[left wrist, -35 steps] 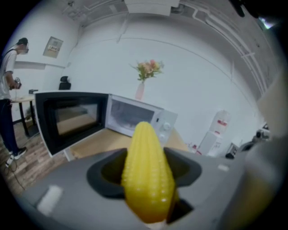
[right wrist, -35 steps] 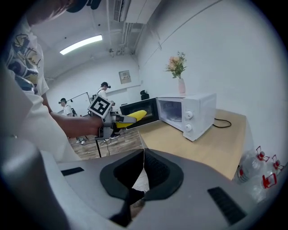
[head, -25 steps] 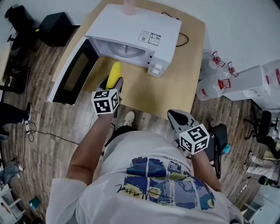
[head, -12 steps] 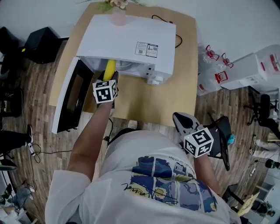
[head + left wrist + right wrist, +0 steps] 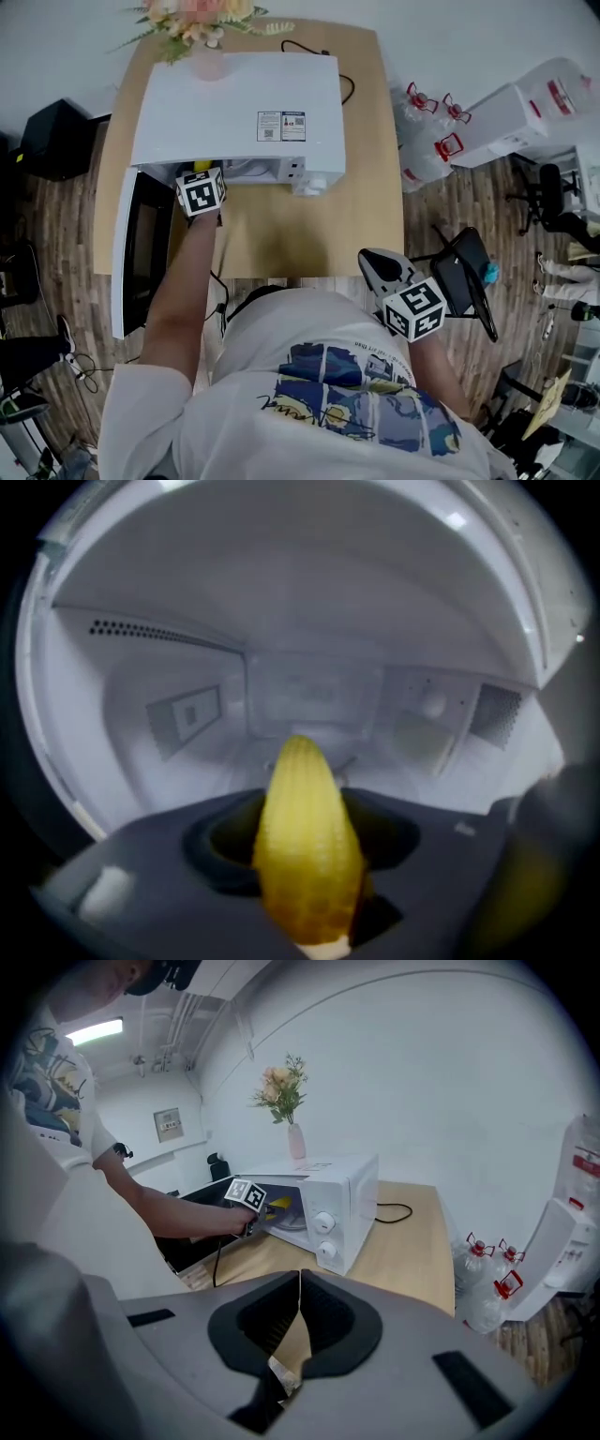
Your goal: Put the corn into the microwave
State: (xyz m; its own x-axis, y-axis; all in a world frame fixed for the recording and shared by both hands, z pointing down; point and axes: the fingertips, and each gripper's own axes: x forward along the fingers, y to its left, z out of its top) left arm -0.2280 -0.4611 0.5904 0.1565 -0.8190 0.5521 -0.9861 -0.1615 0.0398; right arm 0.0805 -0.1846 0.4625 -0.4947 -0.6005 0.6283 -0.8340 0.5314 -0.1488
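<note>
The yellow corn cob point(image 5: 305, 846) is clamped between the jaws of my left gripper point(image 5: 309, 864) and points into the white microwave's cavity point(image 5: 309, 696). In the head view the left gripper point(image 5: 197, 171) is at the mouth of the microwave point(image 5: 234, 103), and only a bit of the corn point(image 5: 199, 166) shows under the top edge. The microwave door point(image 5: 136, 248) hangs open to the left. My right gripper point(image 5: 377, 264) is held near my body at the table's front right corner, shut and empty point(image 5: 298, 1297).
The microwave stands on a wooden table point(image 5: 319, 225) with a vase of flowers point(image 5: 202, 23) behind it and a black cable point(image 5: 342, 84) at the back. Water bottles point(image 5: 427, 141) and a black chair point(image 5: 459, 281) stand on the floor to the right.
My left gripper has carried the corn forward from above the table to the microwave's opening. The right gripper has stayed about where it was.
</note>
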